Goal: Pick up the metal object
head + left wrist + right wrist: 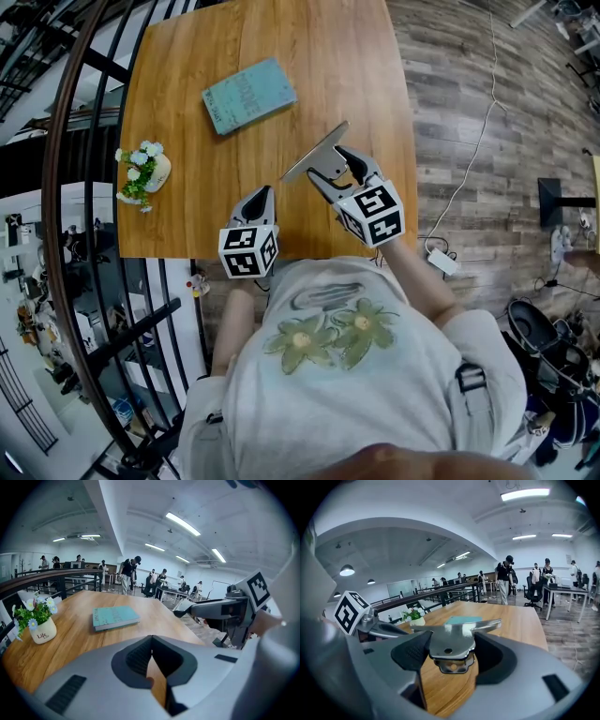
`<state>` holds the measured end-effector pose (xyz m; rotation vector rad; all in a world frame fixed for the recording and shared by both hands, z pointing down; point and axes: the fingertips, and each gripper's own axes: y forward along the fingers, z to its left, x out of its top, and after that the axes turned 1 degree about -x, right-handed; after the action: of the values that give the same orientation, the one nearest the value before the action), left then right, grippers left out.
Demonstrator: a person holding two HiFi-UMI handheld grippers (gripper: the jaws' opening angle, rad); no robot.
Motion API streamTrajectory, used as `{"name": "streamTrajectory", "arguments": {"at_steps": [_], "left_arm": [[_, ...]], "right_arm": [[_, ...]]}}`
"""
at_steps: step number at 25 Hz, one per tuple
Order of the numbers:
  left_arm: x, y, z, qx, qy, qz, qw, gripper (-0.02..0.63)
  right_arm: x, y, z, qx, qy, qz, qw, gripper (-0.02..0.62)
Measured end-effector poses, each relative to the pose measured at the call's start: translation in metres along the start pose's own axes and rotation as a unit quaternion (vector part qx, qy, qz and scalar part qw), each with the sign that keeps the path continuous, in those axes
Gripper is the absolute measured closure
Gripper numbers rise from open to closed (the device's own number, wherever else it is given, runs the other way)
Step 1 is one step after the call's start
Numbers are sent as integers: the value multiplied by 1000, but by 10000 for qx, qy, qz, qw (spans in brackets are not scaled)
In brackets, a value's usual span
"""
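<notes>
The metal object [315, 150], a shiny flat bar on a small bracket, is lifted off the wooden table [187, 47] near its front right part. My right gripper [330, 172] is shut on it. In the right gripper view the metal object [452, 641] fills the gap between the dark pads [412, 651], and its bar sticks out to both sides. My left gripper [262, 195] hovers over the table's front edge, shut and holding nothing. From the left gripper view, my left gripper [152, 641] shows its jaws meeting, with the right gripper [220, 613] and the metal object [187, 606] off to the right.
A teal book [248, 94] lies flat at the middle of the table. A small white pot of flowers [142, 173] stands near the left edge. A black railing [84, 141] runs along the left. A cable and a white adapter [441, 260] lie on the plank floor to the right.
</notes>
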<state>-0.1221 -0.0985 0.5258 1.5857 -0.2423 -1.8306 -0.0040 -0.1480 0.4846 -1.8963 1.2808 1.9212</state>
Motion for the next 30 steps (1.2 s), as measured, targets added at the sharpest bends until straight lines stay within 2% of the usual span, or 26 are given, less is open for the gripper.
{"name": "streamTrajectory", "arguments": {"at_steps": [15,30], "left_arm": [[16,-4,-7,-81,73,-186,9998,591],[24,-6,-11,-132,121,-261,9995,591]], "right_arm": [[52,-24,17,140,-157,-682,9974,298],[60,-29,20,138,-177,-838,9962,298]]}}
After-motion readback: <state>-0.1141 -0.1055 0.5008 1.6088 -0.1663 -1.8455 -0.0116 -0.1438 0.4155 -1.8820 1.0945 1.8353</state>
